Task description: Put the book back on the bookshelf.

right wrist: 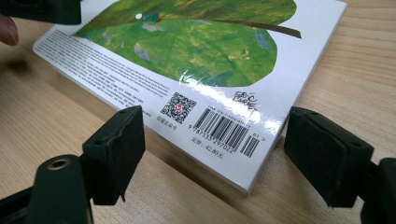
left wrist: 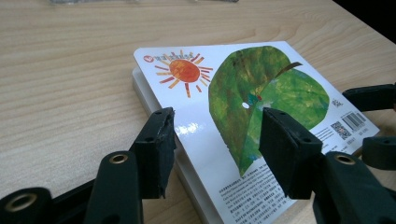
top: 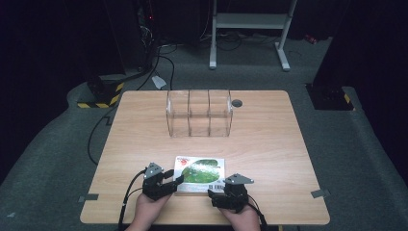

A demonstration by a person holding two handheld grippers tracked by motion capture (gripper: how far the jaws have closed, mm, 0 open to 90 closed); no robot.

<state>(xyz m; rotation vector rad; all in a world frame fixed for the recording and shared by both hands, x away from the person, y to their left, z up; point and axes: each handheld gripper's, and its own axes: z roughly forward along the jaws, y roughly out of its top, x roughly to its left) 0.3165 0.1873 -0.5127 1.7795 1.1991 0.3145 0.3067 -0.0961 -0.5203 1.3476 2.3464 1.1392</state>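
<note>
A white picture book (top: 202,171) lies flat near the table's front edge, its cover showing a green leaf and an orange sun. My left gripper (top: 174,178) is open at the book's left side. In the left gripper view its jaws (left wrist: 215,140) straddle the near left edge of the book (left wrist: 261,88). My right gripper (top: 216,194) is open at the book's near right corner. In the right gripper view its jaws (right wrist: 215,144) stand on either side of the barcode corner of the book (right wrist: 196,51). Neither gripper presses on it.
A clear plastic organiser (top: 199,113) with three compartments stands at the back middle of the wooden table (top: 269,139). A dark round grommet (top: 236,103) sits beside it. Behind the table are a white frame (top: 250,21), cables and a yellow-black striped base (top: 103,94).
</note>
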